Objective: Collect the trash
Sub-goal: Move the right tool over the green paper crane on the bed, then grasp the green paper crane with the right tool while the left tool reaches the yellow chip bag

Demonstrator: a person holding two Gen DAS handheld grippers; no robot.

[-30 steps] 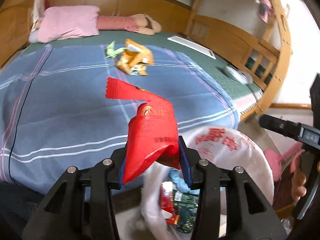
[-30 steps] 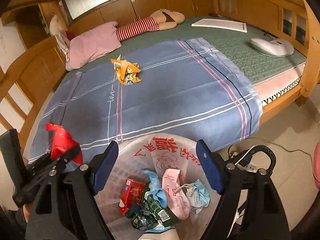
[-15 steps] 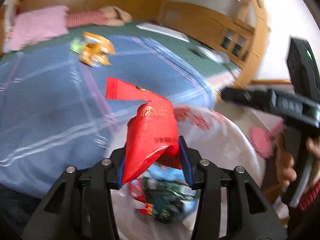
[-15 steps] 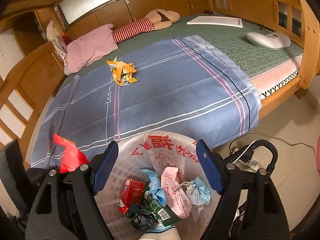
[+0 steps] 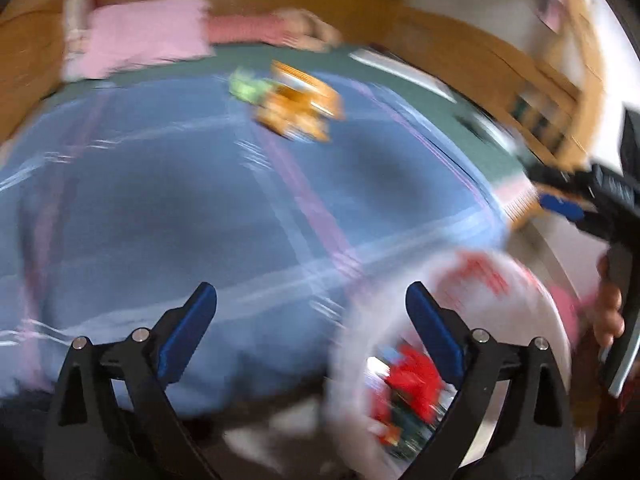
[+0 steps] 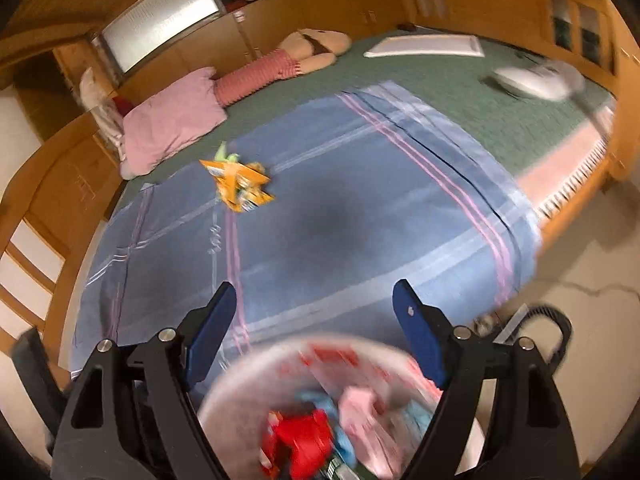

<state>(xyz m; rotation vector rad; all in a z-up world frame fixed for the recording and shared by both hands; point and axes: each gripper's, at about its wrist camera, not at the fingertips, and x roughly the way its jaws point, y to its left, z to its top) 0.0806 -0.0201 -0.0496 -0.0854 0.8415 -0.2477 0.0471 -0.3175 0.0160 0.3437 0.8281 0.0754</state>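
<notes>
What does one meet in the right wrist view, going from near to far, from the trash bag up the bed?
Trash bag with red wrapper inside → blue plaid sheet → orange wrapper → pink pillow → wooden cabinets.

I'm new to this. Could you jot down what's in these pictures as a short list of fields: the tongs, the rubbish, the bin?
left tongs: open, holding nothing
right tongs: open, holding nothing
trash bin: white liner, at the foot of the bed
red wrapper: lying in the bin with other rubbish
orange wrapper: on the blue blanket, not yet collected
green scrap: right by the orange wrapper
image quality: both views motion-blurred
</notes>
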